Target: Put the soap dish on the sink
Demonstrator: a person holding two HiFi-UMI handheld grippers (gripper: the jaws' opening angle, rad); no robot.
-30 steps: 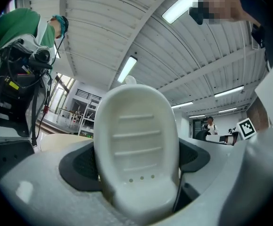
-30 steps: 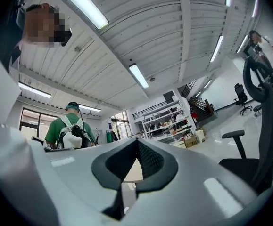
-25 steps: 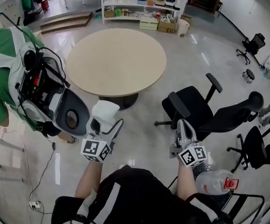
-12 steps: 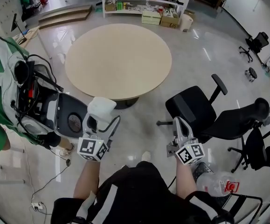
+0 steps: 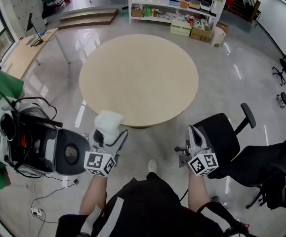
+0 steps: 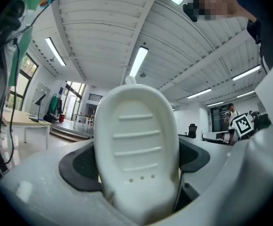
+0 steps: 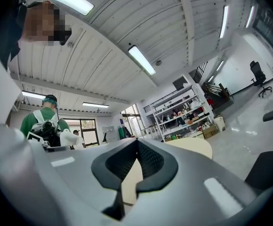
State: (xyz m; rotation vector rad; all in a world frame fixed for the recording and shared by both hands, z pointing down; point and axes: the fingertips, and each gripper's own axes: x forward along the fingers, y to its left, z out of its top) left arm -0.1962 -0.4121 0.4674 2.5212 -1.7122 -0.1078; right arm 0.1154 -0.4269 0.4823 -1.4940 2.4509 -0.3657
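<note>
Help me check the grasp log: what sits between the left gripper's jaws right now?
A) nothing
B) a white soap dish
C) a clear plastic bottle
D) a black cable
B: in the left gripper view, the left gripper is closed on a white soap dish, whose ribbed face with three small holes stands upright between the dark pads.

The head camera is looking steeply down from above the person [image 5: 143, 209], facing forward onto the round table [image 5: 139, 78]. The left gripper [image 5: 107, 128] camera is sitting on the table's near side, tilting up at the ceiling [image 6: 127, 27], very close behind the soap dish [image 6: 136, 149]. The right gripper [image 5: 194, 135] camera is aiming across the table toward the shelving [image 7: 183, 114] beyond it. The head view is sharing both.
</note>
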